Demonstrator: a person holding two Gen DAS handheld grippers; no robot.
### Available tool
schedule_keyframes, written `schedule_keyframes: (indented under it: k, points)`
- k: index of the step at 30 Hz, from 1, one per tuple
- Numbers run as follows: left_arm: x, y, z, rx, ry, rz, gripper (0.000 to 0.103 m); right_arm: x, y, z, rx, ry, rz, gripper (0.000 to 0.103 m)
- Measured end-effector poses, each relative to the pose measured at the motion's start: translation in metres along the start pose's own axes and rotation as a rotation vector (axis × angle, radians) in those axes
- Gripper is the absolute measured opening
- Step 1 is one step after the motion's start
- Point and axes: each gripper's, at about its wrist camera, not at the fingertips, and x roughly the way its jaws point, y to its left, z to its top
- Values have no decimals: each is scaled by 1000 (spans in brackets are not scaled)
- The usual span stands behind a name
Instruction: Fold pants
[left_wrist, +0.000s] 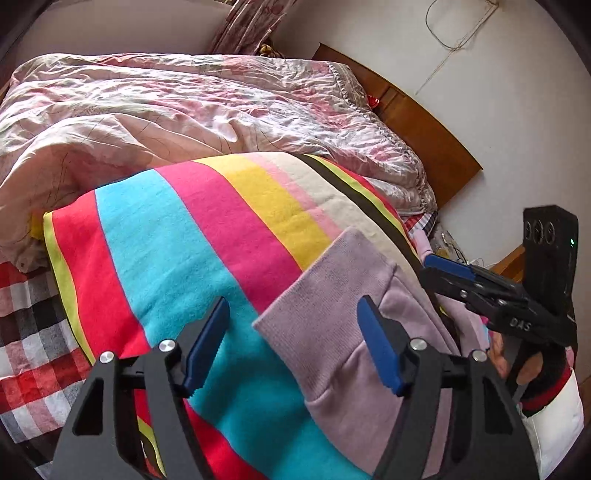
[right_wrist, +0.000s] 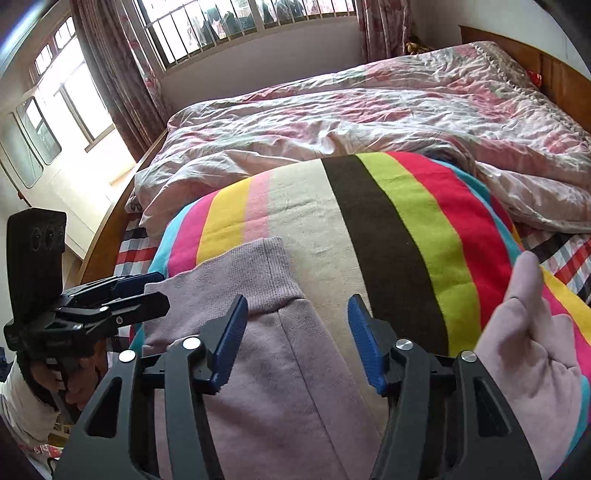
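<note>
The lilac pants (left_wrist: 332, 317) are laid on a striped blanket (left_wrist: 177, 240) spread over the bed (right_wrist: 110, 221). In the left wrist view, a ribbed cuff of the pants is seen between the two blue fingers (left_wrist: 207, 347) of the left gripper (left_wrist: 295, 347), nearer the right finger, with the leg running down past it. The fingers are held apart, and no pad is seen pressing on the cloth. To the right of these fingers the right gripper (left_wrist: 454, 273) is seen (held in a gloved hand), over the far edge of the pants.

In the right wrist view, the right gripper's blue fingers (right_wrist: 231, 343) are also spread, nothing being clamped; the pants leg lies under and left of the left finger, its cuff just ahead of the tips. A second lilac part of the pants is raised to the right of the right finger. The left gripper (right_wrist: 144, 291) is seen at the left, by the cuff. A crumpled pink quilt (right_wrist: 369, 103) lies beyond the blanket.
</note>
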Motion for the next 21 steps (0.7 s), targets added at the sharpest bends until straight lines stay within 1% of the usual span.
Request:
schedule_keyframes:
  k: [2, 3, 4, 5, 6, 7, 8, 9, 11, 13, 15, 16, 17, 18, 19, 20, 21]
  points:
    - [8, -6, -1, 31, -1, 22, 71, 9, 5, -5, -22, 5, 14, 38]
    - [10, -8, -2, 49, -5, 34, 70, 13, 7, -4, -28, 2, 17, 35]
    - [12, -8, -3, 60, -9, 49, 63, 15, 8, -2, -28, 0, 13, 28]
    - [13, -7, -4, 65, -11, 64, 57, 12, 11, -3, -32, -8, -12, 18]
    - [13, -6, -5, 73, -11, 78, 39, 7, 13, -2, -39, -18, -31, 15]
    - [11, -5, -5, 79, -10, 65, 15, 1, 16, -1, -43, -32, -41, 14]
    - [9, -4, -4, 77, -9, 33, 12, -6, 18, 0, -42, -51, -48, 14]
    - [4, -5, -4, 79, -22, 17, 11, -14, 21, 3, -44, -72, -56, 14]
    - [-8, -15, -1, 124, -75, 34, 10, -23, 27, 12, -53, -105, -77, 14]
    - [-16, -20, 3, 135, -108, 54, 10, -17, 27, 14, -52, -89, -101, 14]
    - [-12, -22, 6, 130, -93, 80, 10, 4, 22, 8, -32, -48, -128, 15]
    - [-6, -20, 5, 126, -78, 102, 11, 15, 20, 2, -21, -33, -136, 20]
    - [0, -18, 4, 120, -57, 130, 13, 17, 18, -1, -7, -46, -133, 23]
    - [9, -14, 1, 120, -27, 178, 19, 14, 16, -3, 16, -54, -129, 29]
    - [13, -10, 0, 118, -15, 201, 29, 4, 11, -4, 53, -56, -114, 48]
    - [12, -8, -1, 111, -23, 212, 36, -9, 7, -5, 77, -77, -104, 65]
    - [5, -9, -2, 107, -38, 225, 55, -26, 3, -7, 88, -117, -103, 68]
